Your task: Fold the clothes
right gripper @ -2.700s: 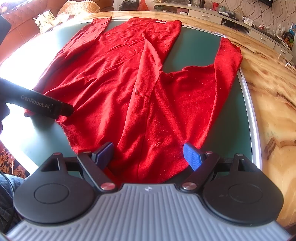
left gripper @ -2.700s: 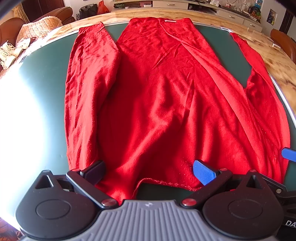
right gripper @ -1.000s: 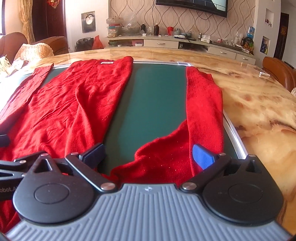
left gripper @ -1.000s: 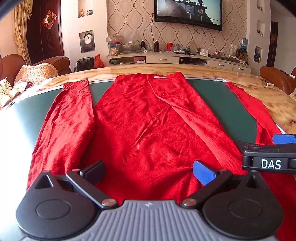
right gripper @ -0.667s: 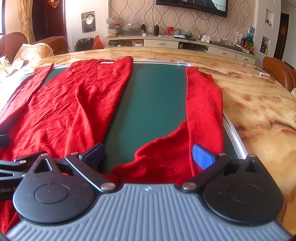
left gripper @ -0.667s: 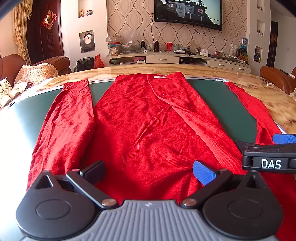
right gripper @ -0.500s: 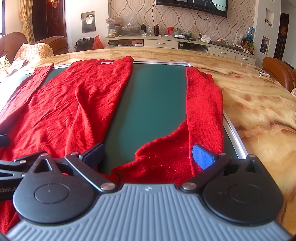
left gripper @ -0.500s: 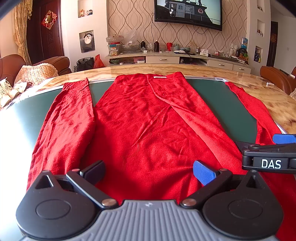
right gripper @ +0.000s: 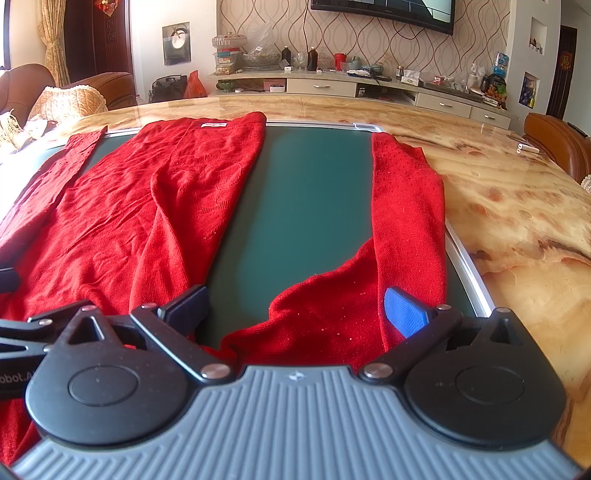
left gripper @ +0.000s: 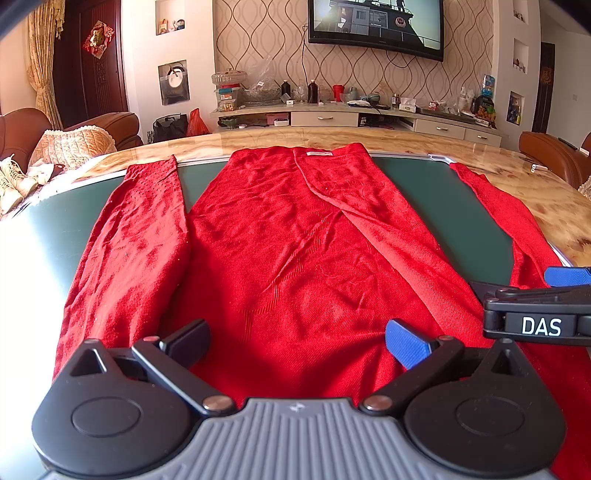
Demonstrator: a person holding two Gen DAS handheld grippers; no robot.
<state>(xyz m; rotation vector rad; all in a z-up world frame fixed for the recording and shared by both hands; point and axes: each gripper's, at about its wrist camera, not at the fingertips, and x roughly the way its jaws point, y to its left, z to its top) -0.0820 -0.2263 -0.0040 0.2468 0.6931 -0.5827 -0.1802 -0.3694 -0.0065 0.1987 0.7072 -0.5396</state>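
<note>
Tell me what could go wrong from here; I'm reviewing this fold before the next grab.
The right sleeve spills off the green mat onto the glossy table, so it may slide or drag. The left gripper and right gripper, both open, sit close together and could collide.

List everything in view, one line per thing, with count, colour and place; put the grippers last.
red garment: one, red, spread flat on the mat, sleeves out to both sides
green mat: one, dark green, under the garment
table: one, marbled tan, around the mat
television: one, black frame, on the far wall
cabinet: one, pale, cluttered with bottles, below the television
armchairs: brown, at both room edges
left gripper: one, black, open over the hem
right gripper: one, black, open over the right sleeve
</note>
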